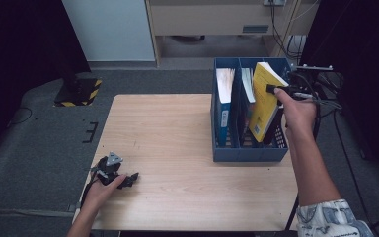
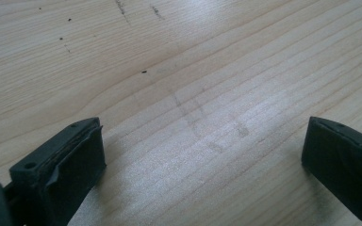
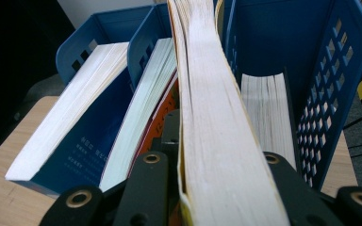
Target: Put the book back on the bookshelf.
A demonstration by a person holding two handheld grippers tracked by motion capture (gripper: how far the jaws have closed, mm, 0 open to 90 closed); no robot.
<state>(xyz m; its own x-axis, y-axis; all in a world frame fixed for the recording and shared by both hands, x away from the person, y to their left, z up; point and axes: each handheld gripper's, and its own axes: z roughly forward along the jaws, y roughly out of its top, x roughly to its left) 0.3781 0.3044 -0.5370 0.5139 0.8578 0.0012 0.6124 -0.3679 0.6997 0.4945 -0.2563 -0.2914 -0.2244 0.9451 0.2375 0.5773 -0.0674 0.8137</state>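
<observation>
Right claw (image 1: 272, 89) clamps yellow book (image 1: 264, 101), seemingly tilted, spine down; left claw (image 1: 128, 180) apart.

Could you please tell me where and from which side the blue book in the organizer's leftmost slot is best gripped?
Probably the blue book by its raised top edge, coming from above: it leans in the blue organizer, whose walls cover its lower part, and only its top clears the rim.

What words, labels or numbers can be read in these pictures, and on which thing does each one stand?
No text can be read with certainty.
Blue book: pale lines of print on the cover in the right gripper view, too small and blurred to read.
Orange book cover: dark marks, cut off by the right gripper.
Yellow book: a small white label near its lower end, unreadable.
Wooden table: only scratches.
</observation>
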